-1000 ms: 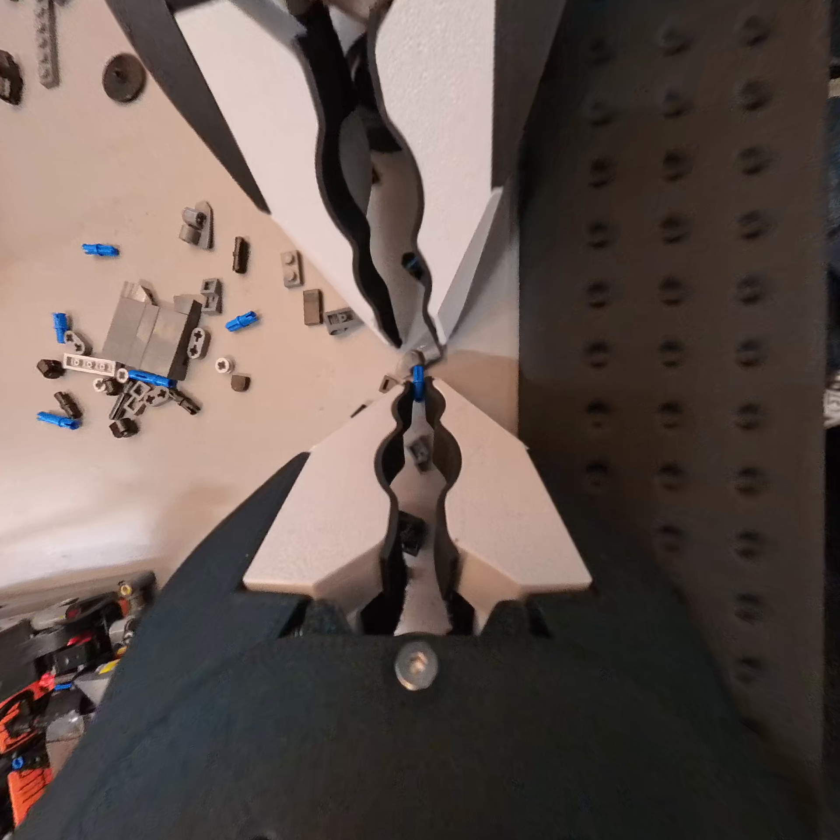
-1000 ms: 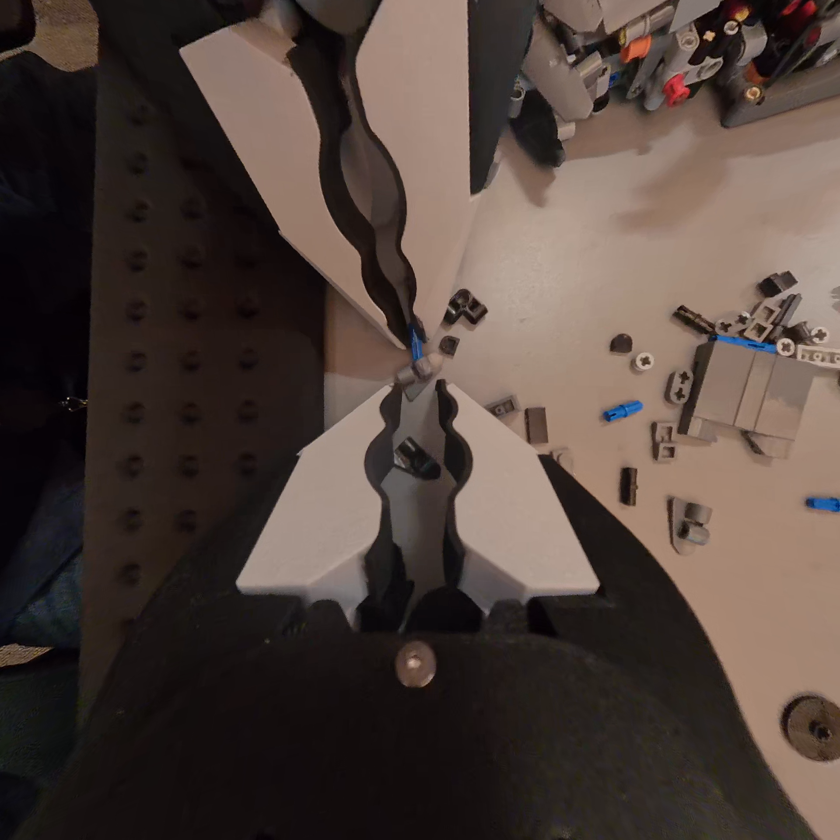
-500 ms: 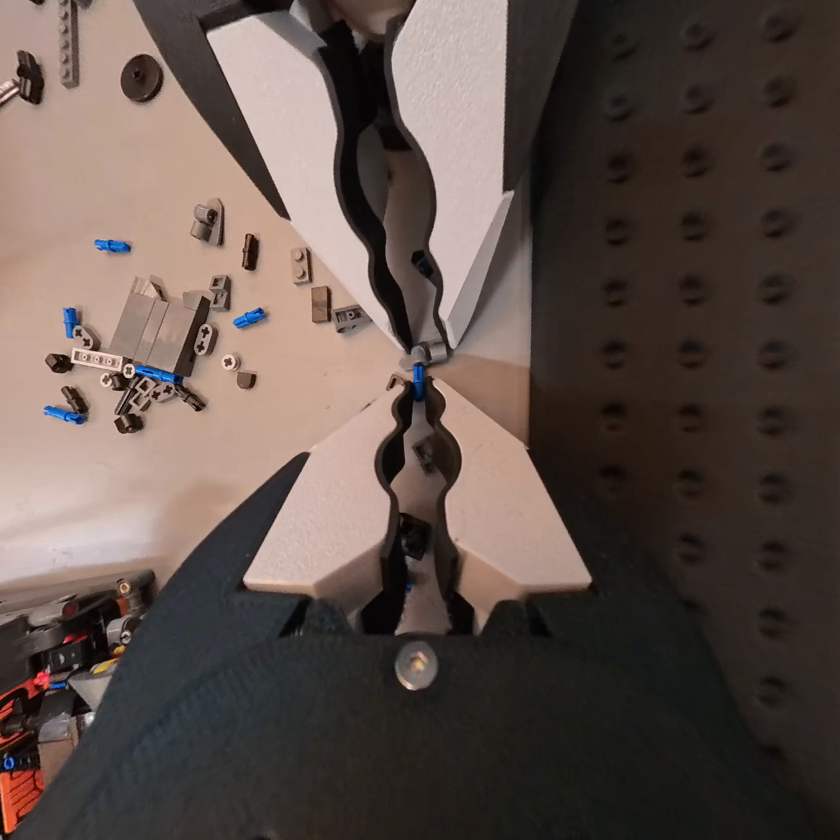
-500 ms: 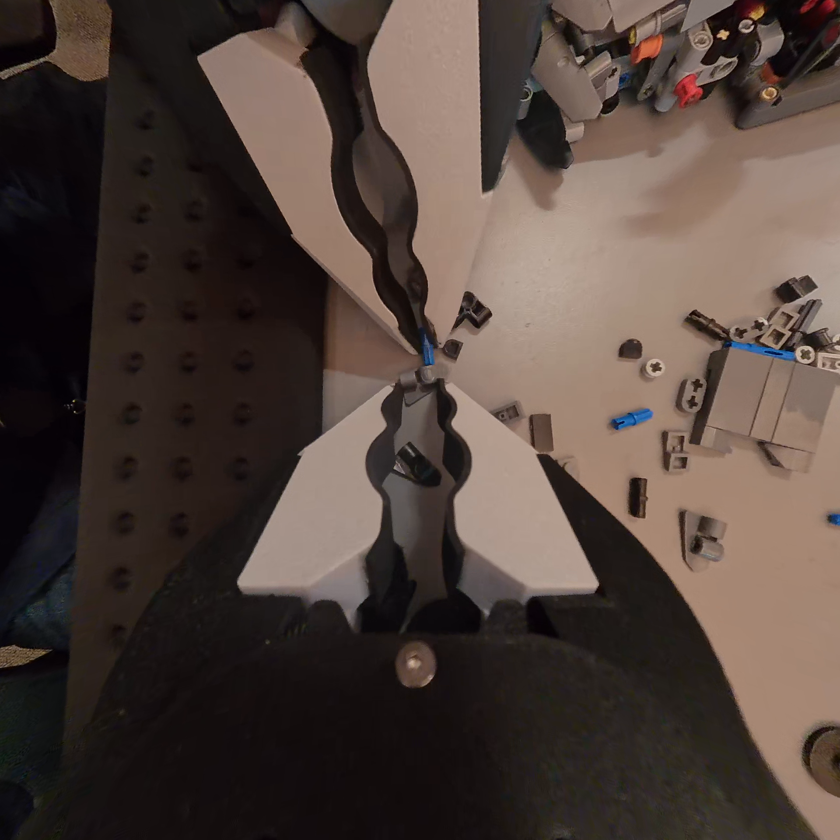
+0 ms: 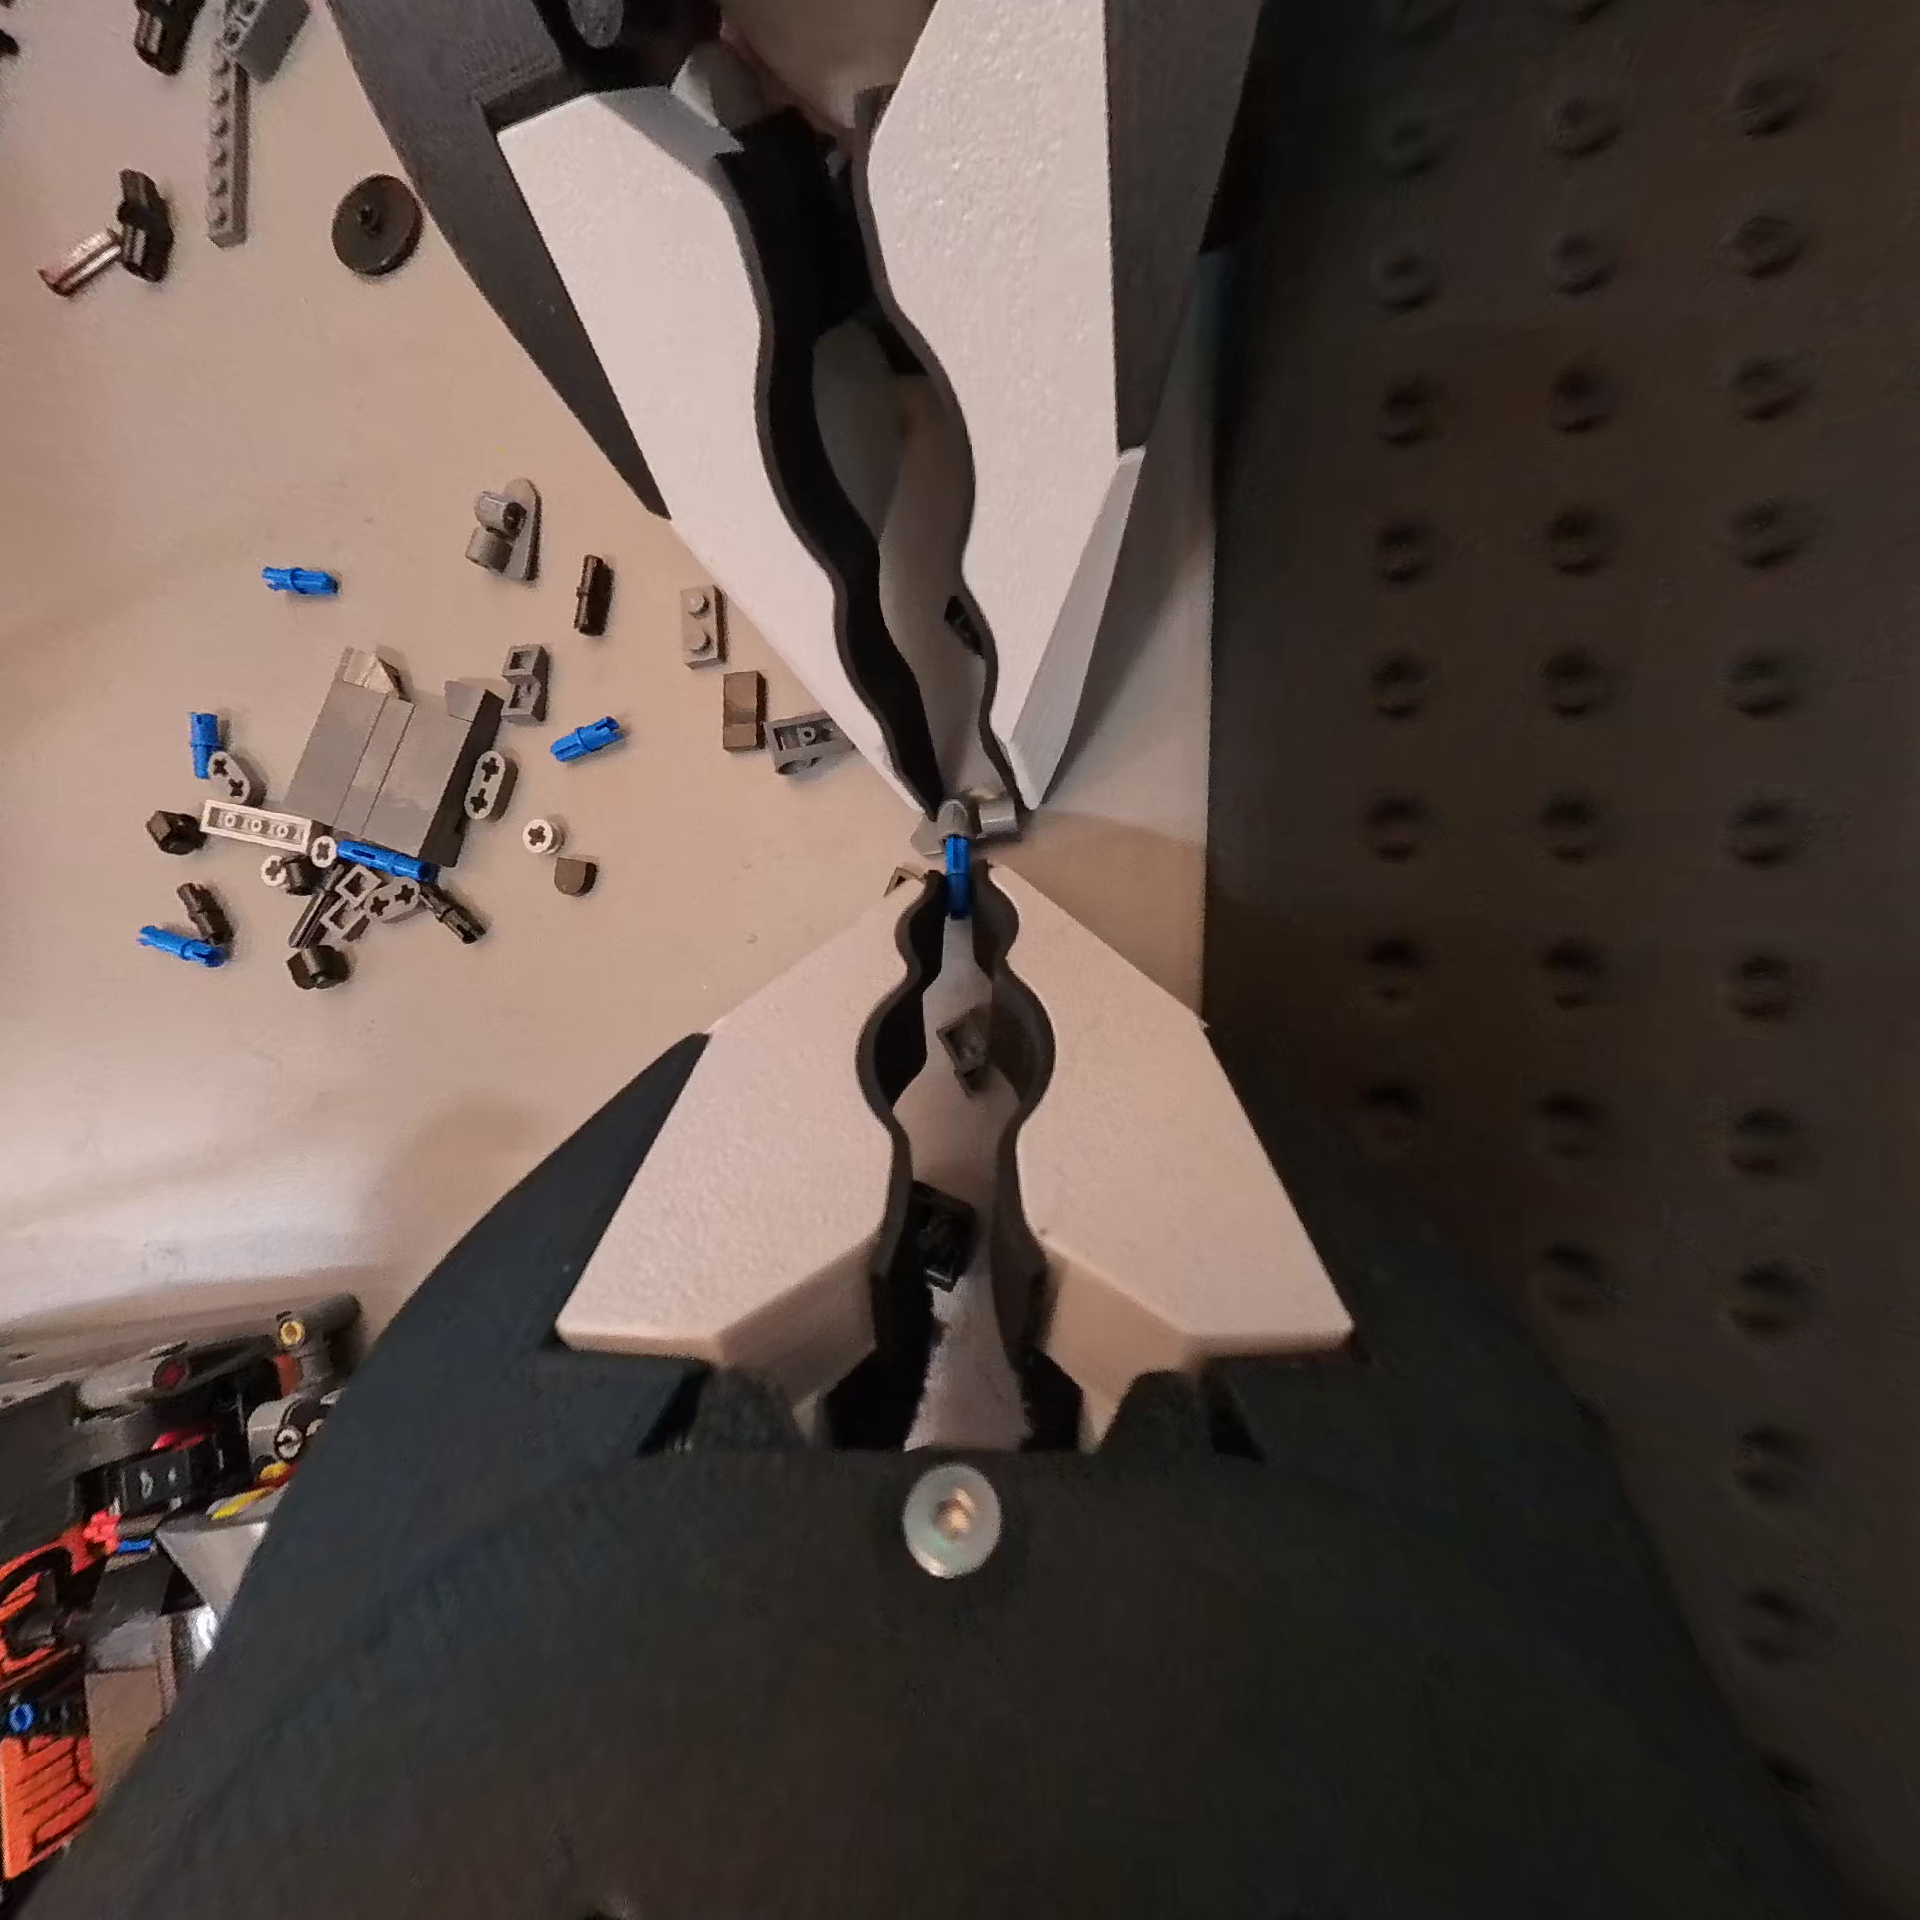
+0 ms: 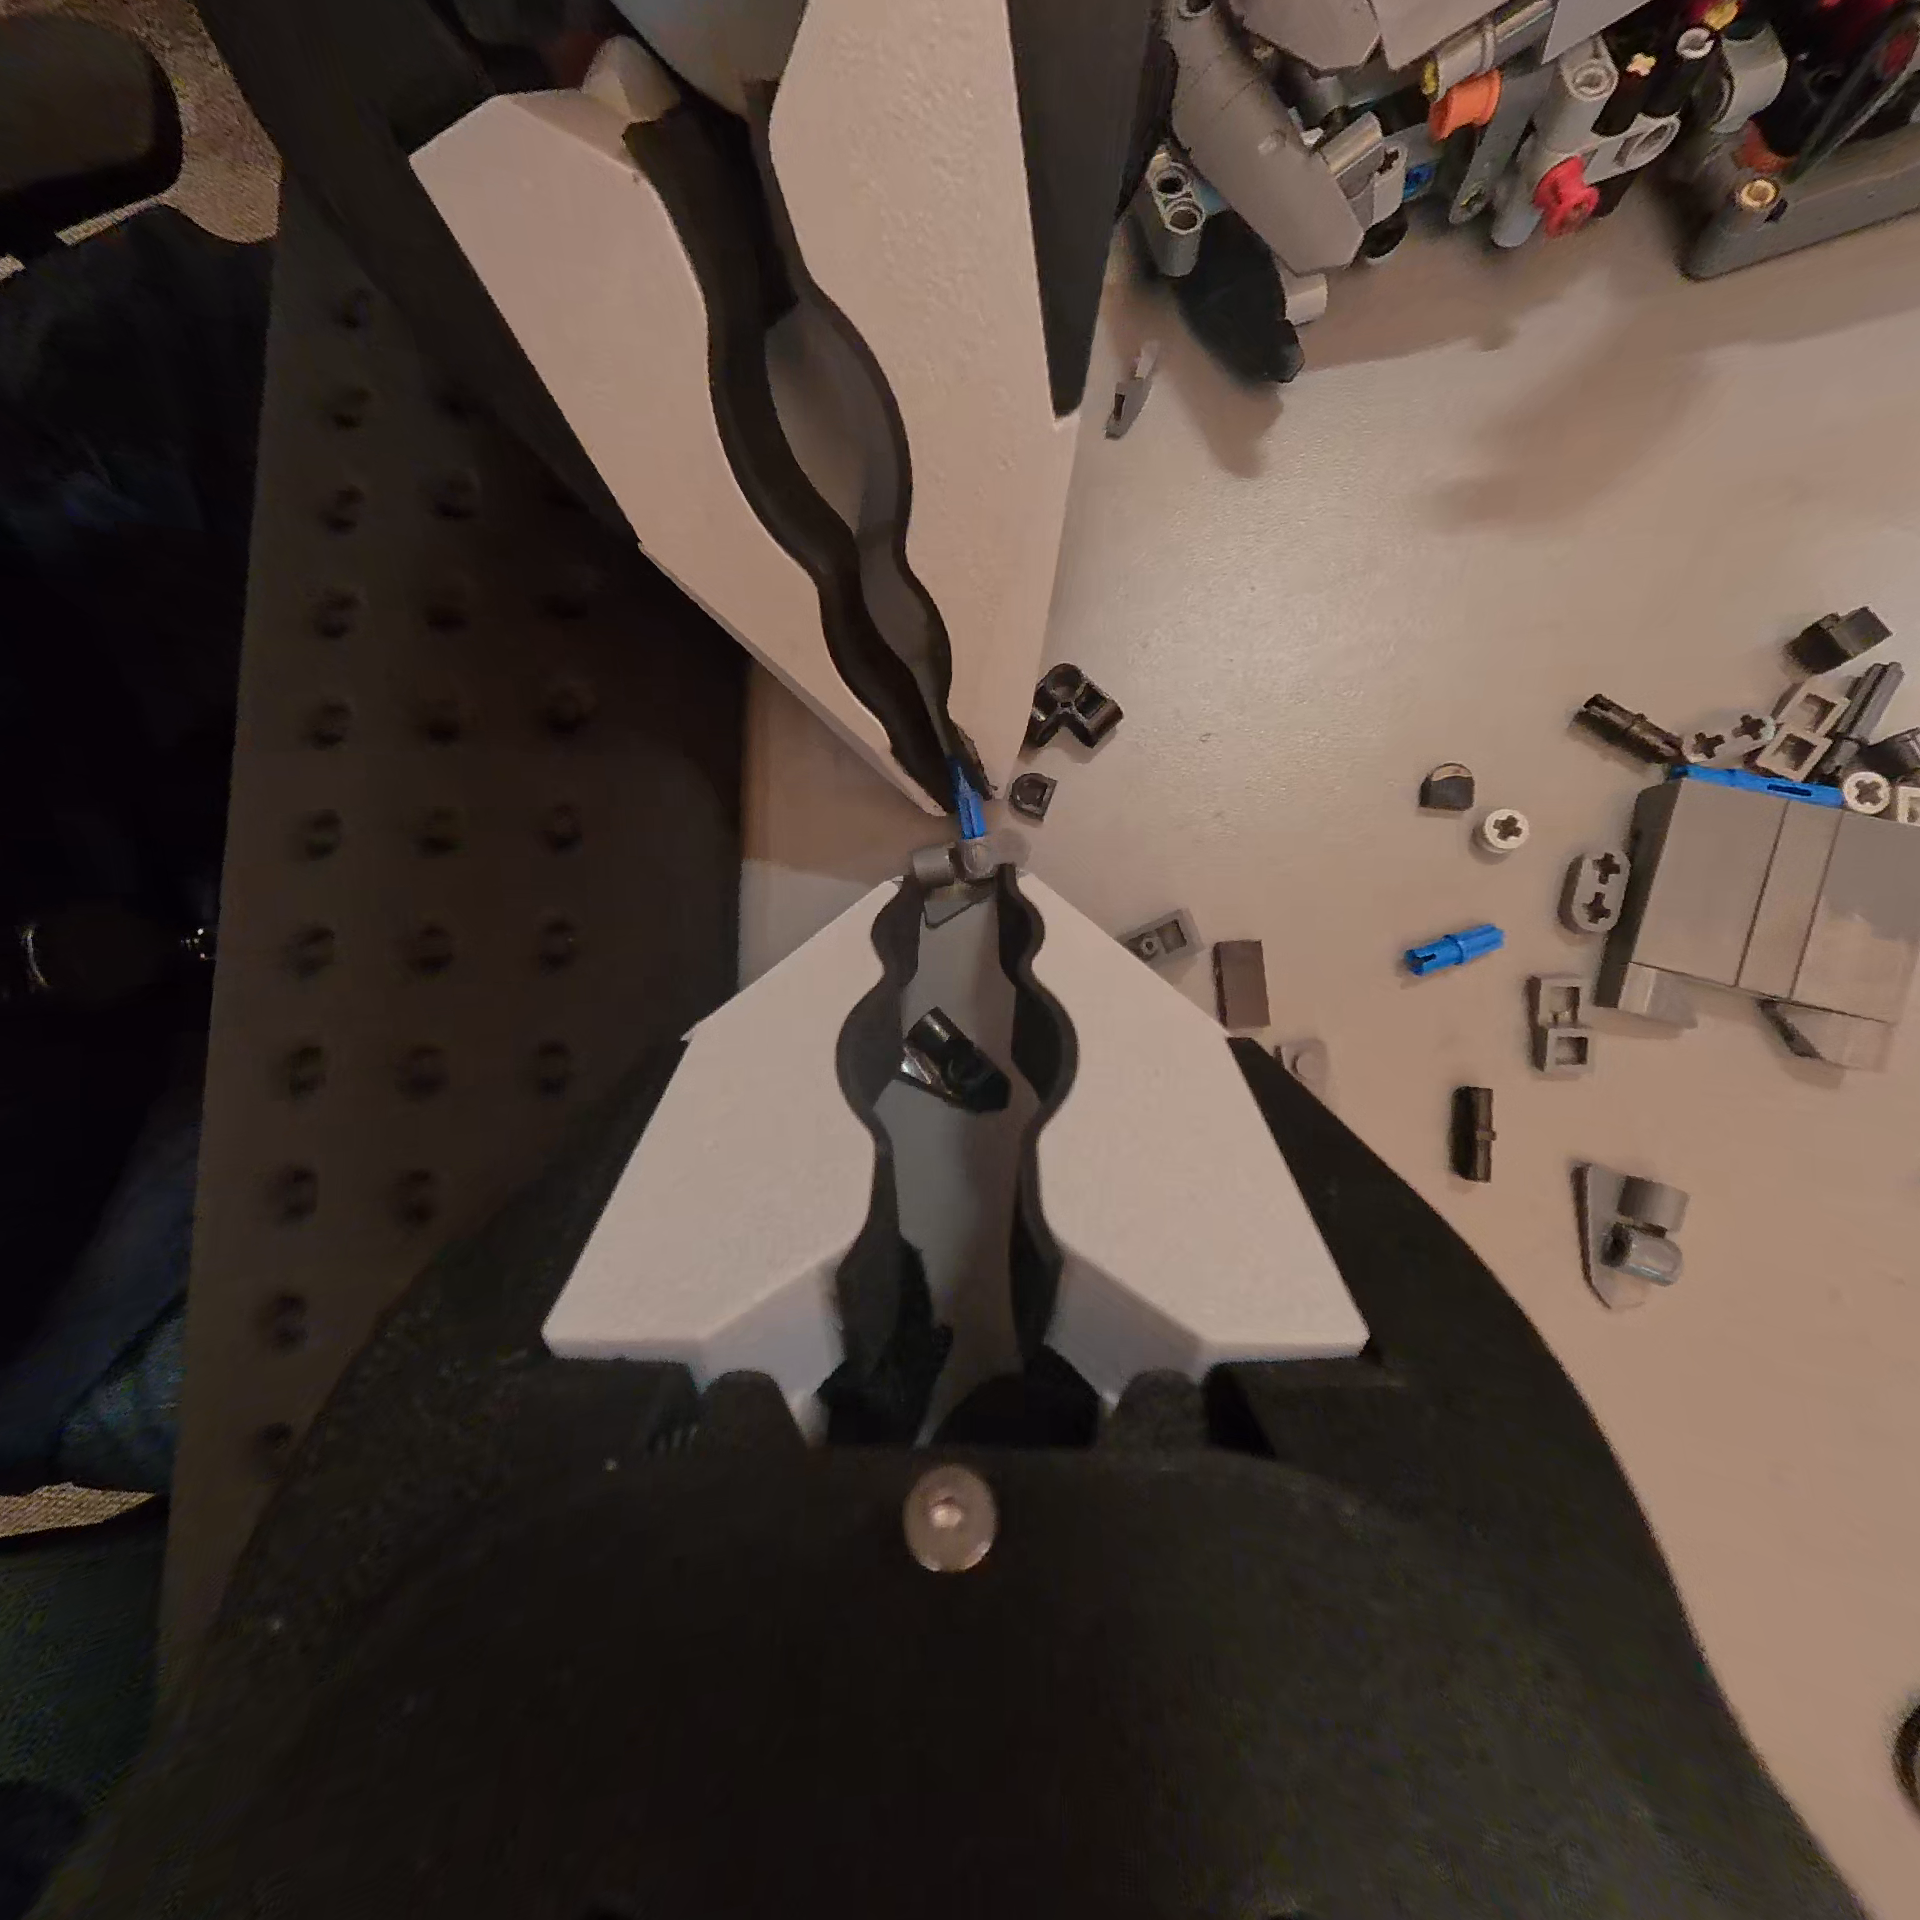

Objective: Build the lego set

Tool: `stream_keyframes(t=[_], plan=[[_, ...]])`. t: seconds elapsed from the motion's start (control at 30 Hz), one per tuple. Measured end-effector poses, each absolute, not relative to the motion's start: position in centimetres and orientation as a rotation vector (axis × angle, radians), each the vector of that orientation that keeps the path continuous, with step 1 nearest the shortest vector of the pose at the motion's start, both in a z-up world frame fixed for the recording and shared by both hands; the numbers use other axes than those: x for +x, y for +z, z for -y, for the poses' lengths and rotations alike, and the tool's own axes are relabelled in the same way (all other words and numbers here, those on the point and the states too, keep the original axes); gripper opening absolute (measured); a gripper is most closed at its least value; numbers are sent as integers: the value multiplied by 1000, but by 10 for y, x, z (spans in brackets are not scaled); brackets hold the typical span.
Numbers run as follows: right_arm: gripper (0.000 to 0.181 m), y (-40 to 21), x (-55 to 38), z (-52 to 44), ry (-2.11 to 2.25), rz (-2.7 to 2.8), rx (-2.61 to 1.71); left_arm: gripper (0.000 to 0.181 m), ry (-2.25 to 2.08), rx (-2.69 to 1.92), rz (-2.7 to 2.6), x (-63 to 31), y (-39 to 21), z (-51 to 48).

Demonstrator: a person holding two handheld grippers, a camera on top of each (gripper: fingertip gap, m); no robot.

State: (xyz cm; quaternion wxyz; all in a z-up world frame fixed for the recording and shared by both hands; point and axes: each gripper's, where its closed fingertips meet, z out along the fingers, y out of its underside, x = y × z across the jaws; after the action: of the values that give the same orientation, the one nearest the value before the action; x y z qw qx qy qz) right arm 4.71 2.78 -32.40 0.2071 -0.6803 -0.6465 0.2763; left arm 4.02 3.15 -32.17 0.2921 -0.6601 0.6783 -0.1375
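My left gripper (image 5: 958, 902) is shut on a small blue pin (image 5: 957, 875). My right gripper (image 6: 961, 878) is shut on a small grey connector piece (image 6: 961, 858). The two grippers meet tip to tip above the table near its edge. In the left wrist view the pin's far end sits in the grey connector (image 5: 977, 817), held by the right gripper (image 5: 966, 805) coming from above. In the right wrist view the blue pin (image 6: 968, 802) runs from the connector up into the left gripper (image 6: 961, 784).
Loose parts lie on the beige table (image 5: 208, 1091): a grey brick block (image 5: 390, 758), blue pins (image 5: 587, 740), grey and black bits. A part-built model (image 6: 1507, 114) stands at the table's far side. A dark studded board (image 5: 1558, 727) borders the table edge. The tips of both grippers are at nearly the same place. From either gripper's tips it is about 12 cm to the grey brick block (image 5: 390, 758). Seen from the right wrist view (image 6: 1760, 908) as well.
Both grippers have stayed tip to tip and shifted slightly. The blue pin now lines up straighter with the grey connector and sits in it.
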Motion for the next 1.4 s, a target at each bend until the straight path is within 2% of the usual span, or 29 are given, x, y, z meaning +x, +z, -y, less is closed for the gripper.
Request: stream_keyframes(t=[0.4,0.43,0.47,0.67,0.9,1.03,1.4], plan=[[11,-324,46,-26,840,1789,-1908,2,-79,-1527,-1914,41,-317,-34],[1,-325,46,-26,837,1794,-1906,2,-40,-1522,-1934,38,-318,-36],[0,-325,45,-25,839,1795,-1904,2,-50,-1509,-1940,39,-318,-34],[2,-321,46,-26,806,1802,-1875,2,-40,-1525,-1989,33,-322,-32],[22,-323,41,-17,827,1824,-1886,2,-52,-1545,-1986,32,-323,-32],[13,-324,39,-21,782,1798,-1903,2,-65,-1571,-1971,31,-322,-34],[13,-322,41,-29,508,1911,-1633,2,-198,-1620,-2002,24,-318,-30]])
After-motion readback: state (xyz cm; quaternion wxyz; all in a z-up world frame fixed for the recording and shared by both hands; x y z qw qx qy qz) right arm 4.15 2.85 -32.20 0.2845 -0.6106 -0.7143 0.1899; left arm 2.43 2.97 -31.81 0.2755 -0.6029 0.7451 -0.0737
